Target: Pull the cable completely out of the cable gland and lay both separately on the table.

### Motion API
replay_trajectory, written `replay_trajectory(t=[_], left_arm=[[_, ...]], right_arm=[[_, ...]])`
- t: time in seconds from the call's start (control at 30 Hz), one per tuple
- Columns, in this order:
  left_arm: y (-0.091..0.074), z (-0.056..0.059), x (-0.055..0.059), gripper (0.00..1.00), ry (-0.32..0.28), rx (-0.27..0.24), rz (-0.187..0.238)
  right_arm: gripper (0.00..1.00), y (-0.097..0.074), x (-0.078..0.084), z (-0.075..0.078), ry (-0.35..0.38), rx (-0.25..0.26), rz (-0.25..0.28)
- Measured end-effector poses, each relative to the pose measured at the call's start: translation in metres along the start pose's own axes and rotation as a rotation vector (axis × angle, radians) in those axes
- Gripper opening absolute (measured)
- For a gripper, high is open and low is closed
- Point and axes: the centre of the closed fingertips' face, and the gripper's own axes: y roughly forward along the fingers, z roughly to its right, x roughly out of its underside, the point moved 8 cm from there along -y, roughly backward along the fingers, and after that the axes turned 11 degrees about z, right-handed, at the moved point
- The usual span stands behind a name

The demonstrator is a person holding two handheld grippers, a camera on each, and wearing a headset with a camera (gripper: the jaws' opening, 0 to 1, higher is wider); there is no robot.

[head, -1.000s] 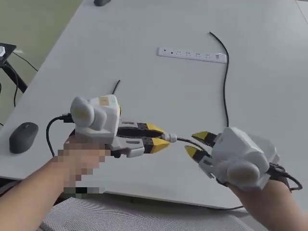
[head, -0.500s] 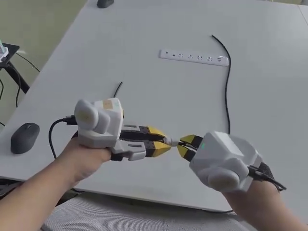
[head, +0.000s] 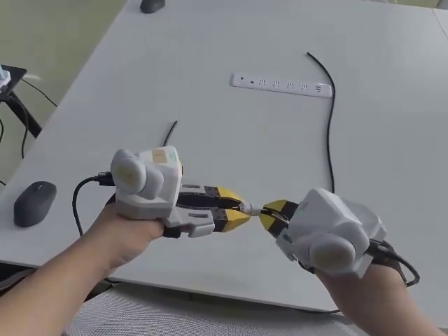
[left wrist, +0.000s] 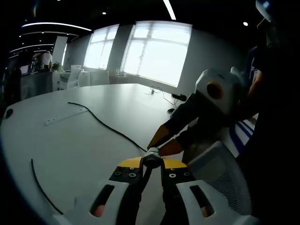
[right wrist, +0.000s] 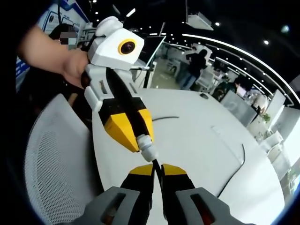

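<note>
White table (head: pixel 210 112) lies broad and bare beyond the grippers, which hang over its near edge. The power strip (head: pixel 280 82) is far off and the mouse (head: pixel 33 201) sits well to the left. A second ago the right gripper (head: pixel 270 213) was spread. Now it pinches the cable (right wrist: pixel 157 164) just right of the cable gland (head: pixel 247 207). The left gripper (head: pixel 240 211) clamps the gland, whose long axis runs left-right, cable end rightward.

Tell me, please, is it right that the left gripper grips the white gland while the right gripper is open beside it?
No: the right gripper is shut on the cable beside the gland, as the right gripper view shows; the left gripper does grip it.
</note>
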Motion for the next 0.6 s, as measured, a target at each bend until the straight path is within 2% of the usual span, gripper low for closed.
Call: replay_trajectory(t=[0.3, 0.6], left_arm=[[0.000, -0.001, 0.000, 0.15, 0.000, -0.011, 0.005], [0.000, 0.003, -0.001, 0.15, -0.003, -0.012, 0.007]], right_arm=[[0.00, -0.001, 0.008, 0.006, 0.072, 0.028, -0.003], [0.00, -0.005, 0.027, 0.012, 0.199, 0.074, -0.023]])
